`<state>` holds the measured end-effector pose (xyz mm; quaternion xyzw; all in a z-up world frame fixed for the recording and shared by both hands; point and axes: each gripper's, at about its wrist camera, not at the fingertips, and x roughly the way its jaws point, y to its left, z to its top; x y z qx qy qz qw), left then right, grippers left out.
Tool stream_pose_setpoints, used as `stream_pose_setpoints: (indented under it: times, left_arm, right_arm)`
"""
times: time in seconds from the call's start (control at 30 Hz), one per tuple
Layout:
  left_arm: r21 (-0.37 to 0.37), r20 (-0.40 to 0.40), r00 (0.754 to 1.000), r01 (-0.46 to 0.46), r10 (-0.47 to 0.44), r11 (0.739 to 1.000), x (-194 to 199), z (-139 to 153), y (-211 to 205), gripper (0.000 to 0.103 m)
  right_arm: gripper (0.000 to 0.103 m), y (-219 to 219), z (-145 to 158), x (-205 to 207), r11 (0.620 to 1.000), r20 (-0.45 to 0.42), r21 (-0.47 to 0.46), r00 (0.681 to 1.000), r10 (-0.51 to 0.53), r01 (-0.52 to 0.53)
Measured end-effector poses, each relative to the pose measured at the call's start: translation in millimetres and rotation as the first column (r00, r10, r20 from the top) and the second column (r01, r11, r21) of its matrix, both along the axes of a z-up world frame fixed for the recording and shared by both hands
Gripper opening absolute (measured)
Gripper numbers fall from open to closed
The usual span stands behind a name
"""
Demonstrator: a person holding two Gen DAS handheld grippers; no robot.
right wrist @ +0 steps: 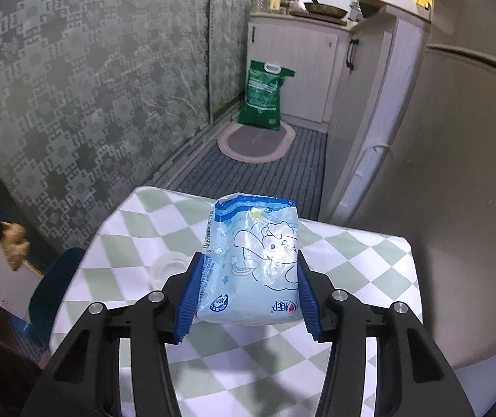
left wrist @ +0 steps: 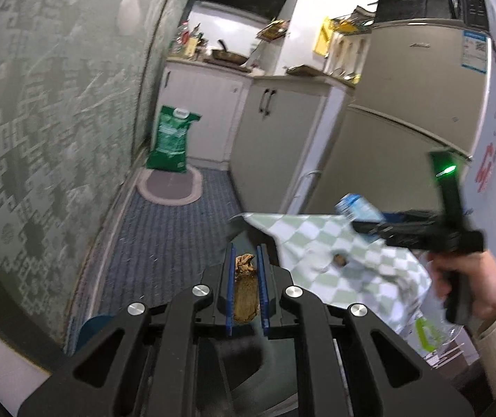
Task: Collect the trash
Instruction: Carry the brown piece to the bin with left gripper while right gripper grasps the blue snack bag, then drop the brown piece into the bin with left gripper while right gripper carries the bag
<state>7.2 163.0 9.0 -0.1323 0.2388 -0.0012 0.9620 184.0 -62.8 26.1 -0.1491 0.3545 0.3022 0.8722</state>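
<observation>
While both items were gripped, left gripper (left wrist: 246, 271) clamped a brown scrap (left wrist: 245, 288), right gripper (right wrist: 248, 295) a tissue pack (right wrist: 253, 260); disposal remained.

We see a crumpled brown scrap (left wrist: 245, 286), dry and papery, pinched lengthwise between two blue pads, its frayed tip pointing toward twelve o'clock above the carpet. At three o'clock from it, in the left wrist view, is a pale blue tissue pack (right wrist: 252, 260) printed with a cartoon figure. It is clamped upright by its sides above the green-checked tablecloth (right wrist: 129, 243).
</observation>
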Motion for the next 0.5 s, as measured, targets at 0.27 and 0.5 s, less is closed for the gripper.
stream_pose_setpoints:
  times: [0.27,0.5]
  left_arm:
    - [0.014,-0.101,0.993,-0.055,0.056,0.998,-9,-25,21,0.013]
    - [0.046,-0.203,0.975,-0.078,0.086,0.996,-13,-55,33,0.013]
  right_arm:
    - [0.051,25,27,-31,0.992,0.013,0.077,0.995,0.101,-0.102]
    - [0.051,64,32,-57,0.968,-0.009,0.121,0.975,0.221,-0.218]
